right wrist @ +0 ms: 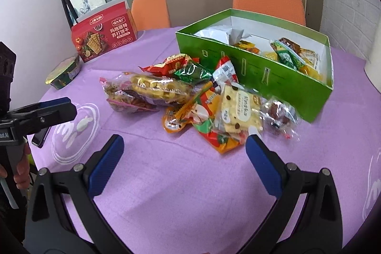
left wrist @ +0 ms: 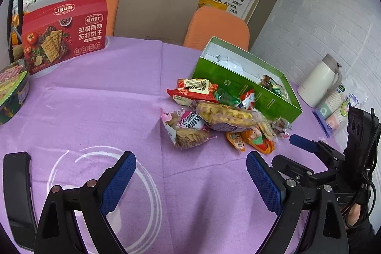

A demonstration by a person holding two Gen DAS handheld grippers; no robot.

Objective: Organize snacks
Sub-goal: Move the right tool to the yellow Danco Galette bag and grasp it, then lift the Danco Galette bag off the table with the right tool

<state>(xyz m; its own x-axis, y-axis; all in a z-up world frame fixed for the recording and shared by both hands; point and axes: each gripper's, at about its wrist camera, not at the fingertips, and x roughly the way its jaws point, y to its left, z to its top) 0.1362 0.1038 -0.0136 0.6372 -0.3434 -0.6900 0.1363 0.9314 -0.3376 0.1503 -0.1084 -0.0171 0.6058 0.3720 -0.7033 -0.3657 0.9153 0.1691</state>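
Where cloth (right wrist: 185, 182) lies bare, fingers (right wrist: 262, 168) spread.

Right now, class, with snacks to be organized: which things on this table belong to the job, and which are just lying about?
Belongs to the job:
- open green cardboard box, some snacks already inside
- heap of loose wrapped snack packets in front of it
- both open claws: left, right

Lying about:
- white lidded jug
- black phone
- brown paper bag

- We see a lilac tablecloth (right wrist: 190, 182) with white swirls.
- Our green box (right wrist: 262, 68) is white inside.
- The cracker box (left wrist: 64, 37) is red.
- Chairs (left wrist: 219, 27) are orange.
- Our finger pads (left wrist: 119, 182) are blue, dimpled.
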